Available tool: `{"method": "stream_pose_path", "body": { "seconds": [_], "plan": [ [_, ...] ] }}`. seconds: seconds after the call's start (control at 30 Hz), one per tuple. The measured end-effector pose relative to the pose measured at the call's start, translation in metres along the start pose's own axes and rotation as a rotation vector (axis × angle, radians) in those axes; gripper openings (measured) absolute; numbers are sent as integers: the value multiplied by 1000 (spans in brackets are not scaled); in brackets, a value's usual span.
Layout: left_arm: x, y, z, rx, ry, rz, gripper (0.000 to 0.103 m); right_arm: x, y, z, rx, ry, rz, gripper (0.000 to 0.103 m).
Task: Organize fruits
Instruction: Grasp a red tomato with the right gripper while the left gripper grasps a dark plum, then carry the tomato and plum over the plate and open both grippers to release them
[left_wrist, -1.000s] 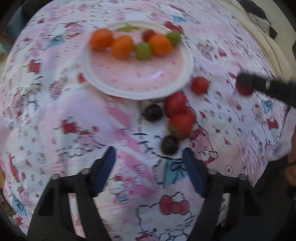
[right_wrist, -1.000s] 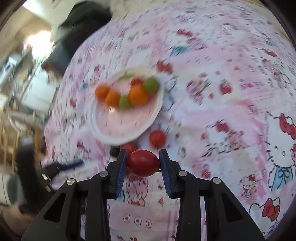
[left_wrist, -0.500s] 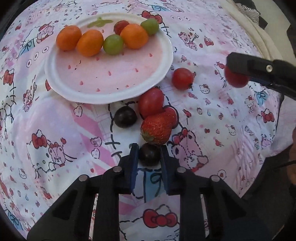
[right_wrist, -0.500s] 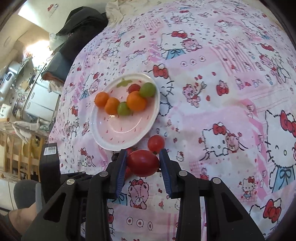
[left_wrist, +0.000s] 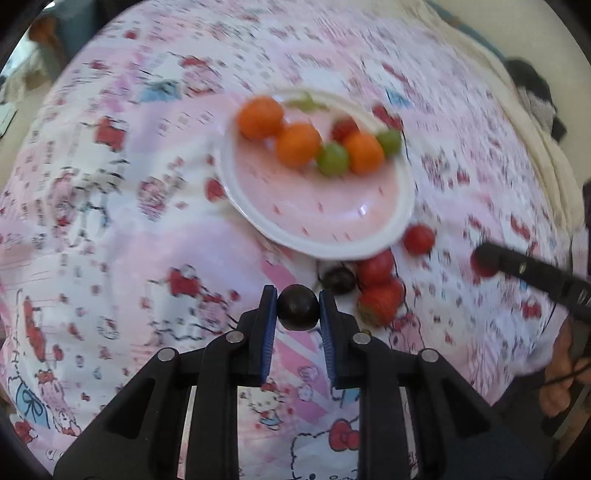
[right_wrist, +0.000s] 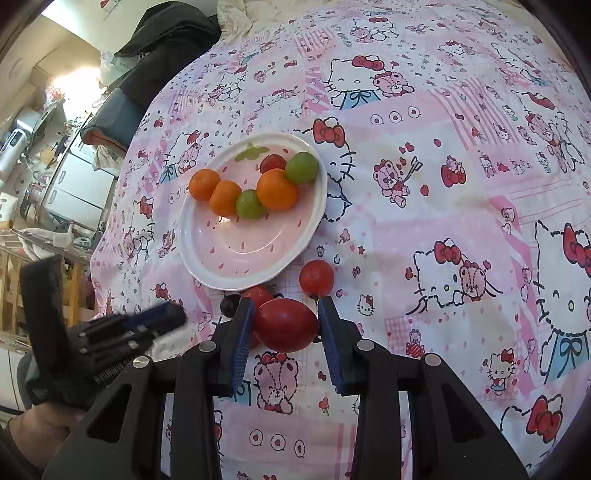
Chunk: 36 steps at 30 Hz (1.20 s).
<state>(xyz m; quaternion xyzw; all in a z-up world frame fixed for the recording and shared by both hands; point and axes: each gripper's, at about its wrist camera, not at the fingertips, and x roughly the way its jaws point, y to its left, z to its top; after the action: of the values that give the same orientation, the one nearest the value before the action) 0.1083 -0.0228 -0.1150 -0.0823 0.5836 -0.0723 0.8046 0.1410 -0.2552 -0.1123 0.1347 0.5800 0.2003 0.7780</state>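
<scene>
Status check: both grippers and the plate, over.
Left gripper shut on dark grape. Right gripper shut on red tomato. Plate front half bare, nothing blocking.

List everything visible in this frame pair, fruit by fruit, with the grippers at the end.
plate: one, pink with white rim, on the cloth
oranges: three, orange, in a row on the plate
green grapes: two, green, among the oranges
strawberry on plate: one, red, behind the row
loose tomatoes: two, red, on the cloth beside the plate
loose strawberry: one, red, near the tomatoes
dark grape on cloth: one, near-black, by the plate rim
tablecloth: one, pink cartoon print
left gripper: shut on a dark grape
right gripper: shut on a red tomato
</scene>
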Motion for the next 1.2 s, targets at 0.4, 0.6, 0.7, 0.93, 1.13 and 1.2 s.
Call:
{"method": "stream_pose_path", "body": {
  "seconds": [0.4, 0.6, 0.7, 0.93, 1.13, 1.2],
  "plan": [
    [-47, 8, 49, 33, -209, 19, 19, -12, 34, 20, -47, -87, 62, 37],
    [-46, -1, 86, 137, -241, 43, 19, -10, 28, 50, -49, -125, 51, 37],
    [-36, -5, 99, 158, -233, 49, 19, -9, 28, 62, -58, -138, 39, 37],
    [-4, -6, 122, 165, -208, 26, 19, 12, 35, 93, -113, -137, 37, 37],
    [24, 2, 141, 125, -178, 10, 19, 40, 30, 119, -90, -118, 67, 37],
    [33, 3, 147, 116, -166, 20, 19, 51, 26, 124, -78, -101, 71, 37]
  ]
}}
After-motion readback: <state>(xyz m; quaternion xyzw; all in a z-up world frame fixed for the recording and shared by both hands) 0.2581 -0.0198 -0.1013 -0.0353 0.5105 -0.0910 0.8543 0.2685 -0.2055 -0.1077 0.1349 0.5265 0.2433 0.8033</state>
